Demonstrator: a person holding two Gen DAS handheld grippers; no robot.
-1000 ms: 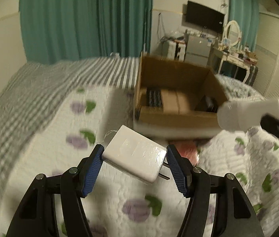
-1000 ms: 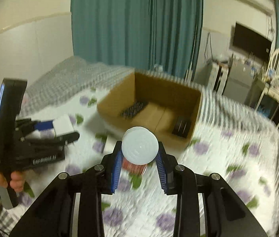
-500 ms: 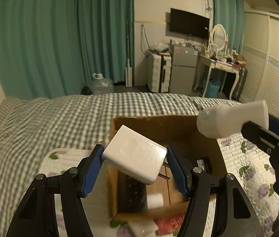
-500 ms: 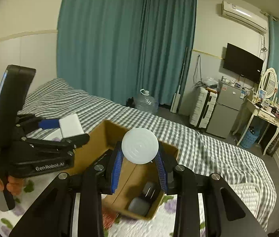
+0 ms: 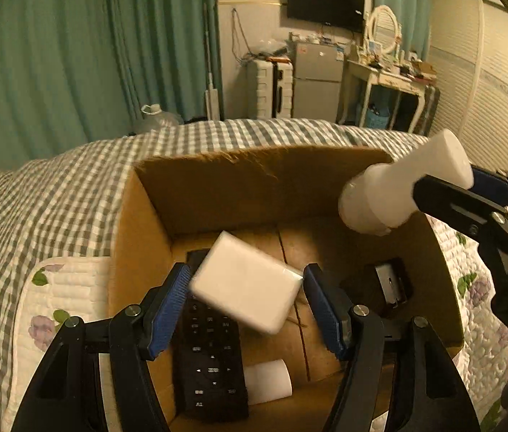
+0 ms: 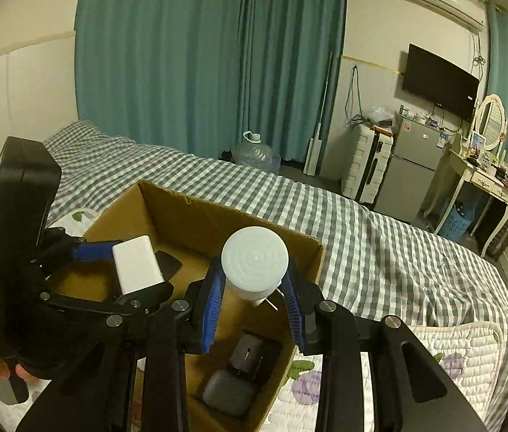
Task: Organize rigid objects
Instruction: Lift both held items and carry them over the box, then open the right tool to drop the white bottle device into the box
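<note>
My left gripper point(image 5: 246, 298) hangs over the open cardboard box point(image 5: 217, 194). Its jaws stand apart, and the white charger point(image 5: 244, 286) sits blurred between them with a gap at each pad. In the right wrist view the charger point(image 6: 136, 268) shows by the left gripper point(image 6: 109, 273). My right gripper point(image 6: 254, 302) is shut on a white bottle point(image 6: 255, 264) over the box's right side point(image 6: 311, 252); the bottle also shows in the left wrist view point(image 5: 401, 187). In the box lie a black remote point(image 5: 210, 363), a white cylinder point(image 5: 268, 381) and dark devices point(image 6: 239, 378).
The box sits on a bed with a checked cover point(image 6: 380, 237) and a flowered quilt point(image 5: 63, 295). Teal curtains point(image 6: 199, 54), a water jug point(image 6: 255, 151), a small fridge point(image 6: 412, 172) and a dressing table point(image 6: 484, 180) stand beyond the bed.
Both grippers have moved forward over the box and tilted down into it. The left jaws have opened off the charger. The right gripper still holds the bottle.
</note>
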